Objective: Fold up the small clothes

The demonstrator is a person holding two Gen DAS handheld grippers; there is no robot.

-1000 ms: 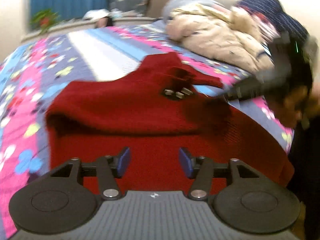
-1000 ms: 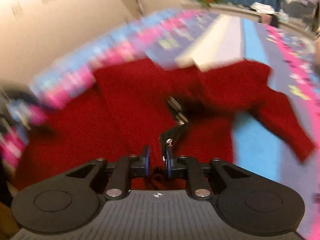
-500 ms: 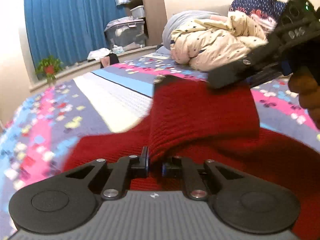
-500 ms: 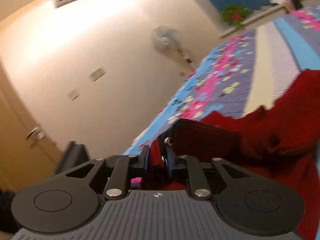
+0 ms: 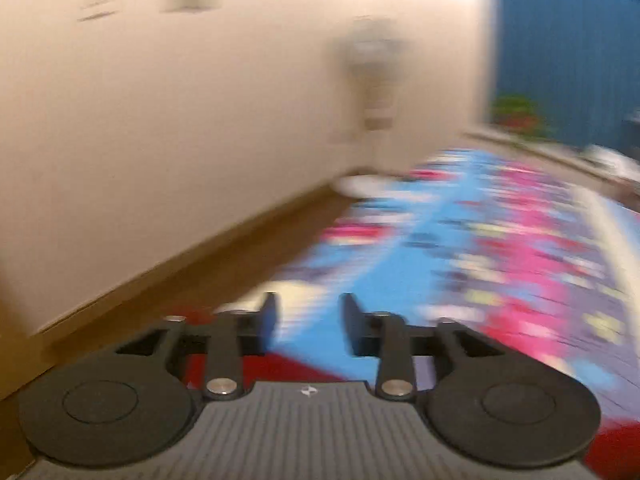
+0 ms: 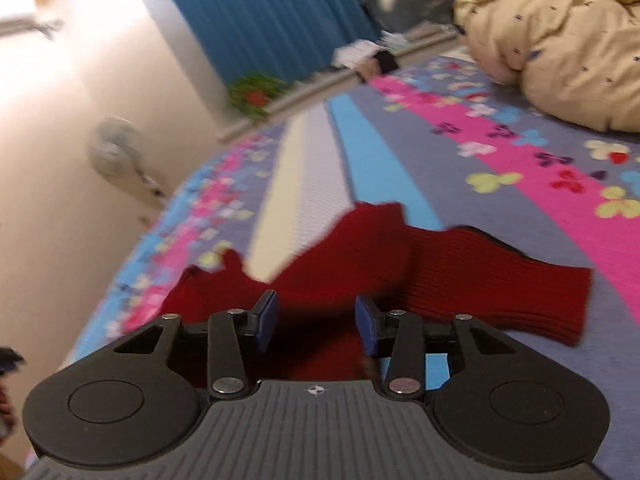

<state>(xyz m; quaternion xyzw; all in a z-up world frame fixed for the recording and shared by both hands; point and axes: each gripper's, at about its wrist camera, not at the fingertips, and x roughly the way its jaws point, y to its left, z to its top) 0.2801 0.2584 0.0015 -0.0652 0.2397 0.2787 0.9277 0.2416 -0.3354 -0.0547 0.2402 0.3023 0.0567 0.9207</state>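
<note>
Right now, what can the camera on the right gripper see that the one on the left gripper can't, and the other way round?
Only the right wrist view shows the red sweater spread out with a sleeve reaching right, the cream star-print quilt, a fan and the open right gripper. Only the left wrist view, badly blurred, shows the wooden floor beside the bed and the open left gripper over slivers of red. Both share the flowered bedspread, blue curtain, potted plant and cream wall.
</note>
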